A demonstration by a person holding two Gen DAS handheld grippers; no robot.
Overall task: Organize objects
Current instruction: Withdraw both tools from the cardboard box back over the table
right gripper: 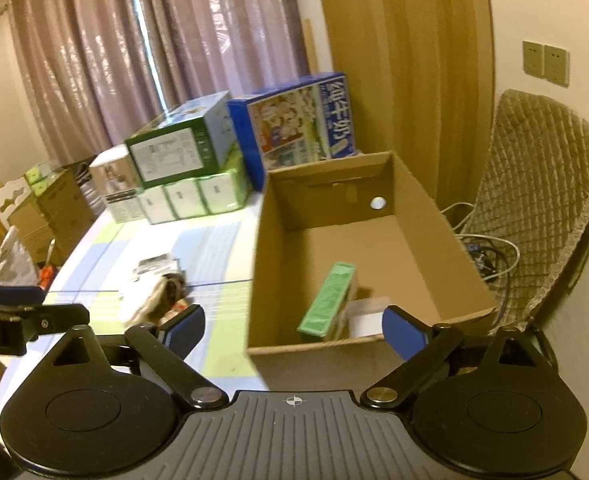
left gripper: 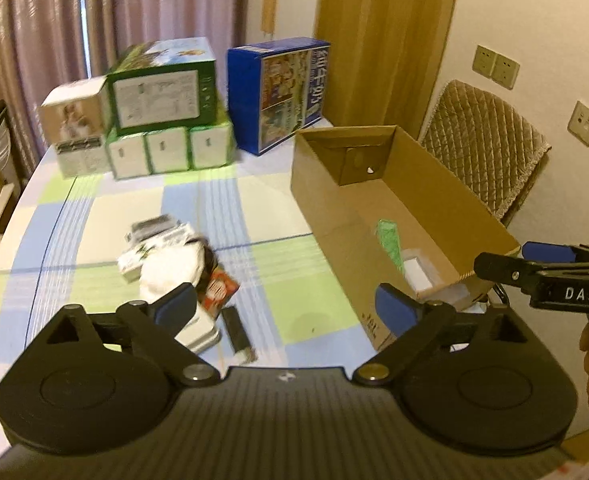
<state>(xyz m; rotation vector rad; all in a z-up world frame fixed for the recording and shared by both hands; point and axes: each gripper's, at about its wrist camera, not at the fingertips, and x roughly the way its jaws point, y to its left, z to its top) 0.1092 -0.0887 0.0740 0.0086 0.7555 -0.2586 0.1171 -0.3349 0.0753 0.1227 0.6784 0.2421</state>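
Notably, the right gripper (left gripper: 494, 266) reads "DAS"; both it and the left gripper (left gripper: 286, 304) are released, near the open brown cardboard box (left gripper: 334, 208).

cardboard box (right gripper: 410, 240): top open, floor mostly bare, green packet (right gripper: 326, 304) at frame-bottom corner; tablecloth (left gripper: 254, 200) mid-frame clear; clutter pile (left gripper: 174, 264) lower left; stacked cartons (left gripper: 154, 120) block upper left
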